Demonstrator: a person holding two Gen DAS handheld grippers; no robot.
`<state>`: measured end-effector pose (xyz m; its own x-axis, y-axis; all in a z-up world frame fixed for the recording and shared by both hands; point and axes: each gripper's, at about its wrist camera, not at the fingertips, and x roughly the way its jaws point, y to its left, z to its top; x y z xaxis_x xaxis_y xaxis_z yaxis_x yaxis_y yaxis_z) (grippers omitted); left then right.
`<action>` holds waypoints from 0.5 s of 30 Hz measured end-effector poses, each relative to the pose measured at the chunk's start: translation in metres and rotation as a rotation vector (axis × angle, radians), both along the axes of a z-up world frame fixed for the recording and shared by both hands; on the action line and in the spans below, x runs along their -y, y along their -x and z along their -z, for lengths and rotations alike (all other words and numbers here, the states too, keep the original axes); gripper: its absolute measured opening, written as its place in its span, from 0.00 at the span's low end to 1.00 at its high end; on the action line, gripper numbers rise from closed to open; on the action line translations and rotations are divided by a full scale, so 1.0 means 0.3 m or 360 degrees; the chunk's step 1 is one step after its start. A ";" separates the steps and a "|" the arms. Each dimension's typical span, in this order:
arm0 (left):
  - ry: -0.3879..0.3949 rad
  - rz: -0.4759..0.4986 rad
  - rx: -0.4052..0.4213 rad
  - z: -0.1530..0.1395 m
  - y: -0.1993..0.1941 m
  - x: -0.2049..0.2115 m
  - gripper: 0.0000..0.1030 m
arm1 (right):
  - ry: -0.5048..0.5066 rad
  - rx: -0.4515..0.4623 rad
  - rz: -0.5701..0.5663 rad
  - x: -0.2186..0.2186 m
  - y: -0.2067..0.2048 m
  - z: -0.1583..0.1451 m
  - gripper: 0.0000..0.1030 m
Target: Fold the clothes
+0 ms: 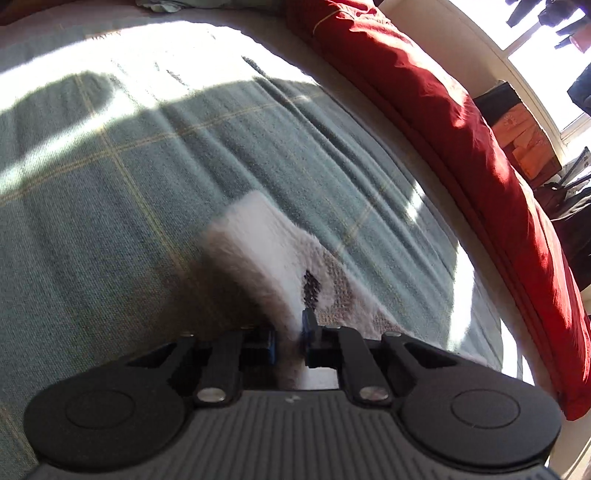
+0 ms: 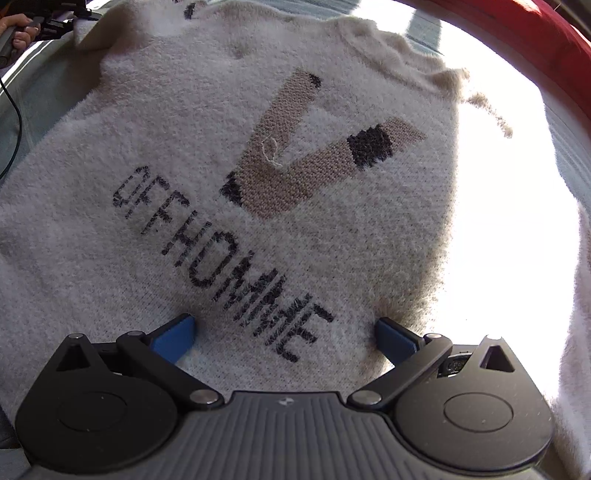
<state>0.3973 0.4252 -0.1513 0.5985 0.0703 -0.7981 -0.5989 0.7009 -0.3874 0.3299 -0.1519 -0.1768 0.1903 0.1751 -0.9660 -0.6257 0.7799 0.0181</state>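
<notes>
A fuzzy cream sweater point(image 2: 207, 147) with black lettering and a tan motif lies spread on the bed in the right wrist view. My right gripper point(image 2: 284, 332) hovers just over its lettered front, jaws wide open, blue pads point(image 2: 173, 341) resting near the knit with nothing between them. In the left wrist view my left gripper point(image 1: 290, 334) is shut on an edge of the same sweater point(image 1: 258, 243), which rises as a cream flap beyond the fingers. The left gripper point(image 2: 55, 22) also shows far off at the top left of the right wrist view, held by a hand.
The bed is covered by a teal plaid blanket point(image 1: 110, 184). A red quilt point(image 1: 443, 122) runs along the right side by the wall. Cardboard boxes point(image 1: 524, 140) and a bright window stand beyond it. Strong sunlight washes out parts of both views.
</notes>
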 end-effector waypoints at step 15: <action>-0.0496 0.0002 -0.0063 -0.191 0.043 -0.025 0.08 | -0.0002 0.0005 -0.0001 0.011 0.036 -0.013 1.00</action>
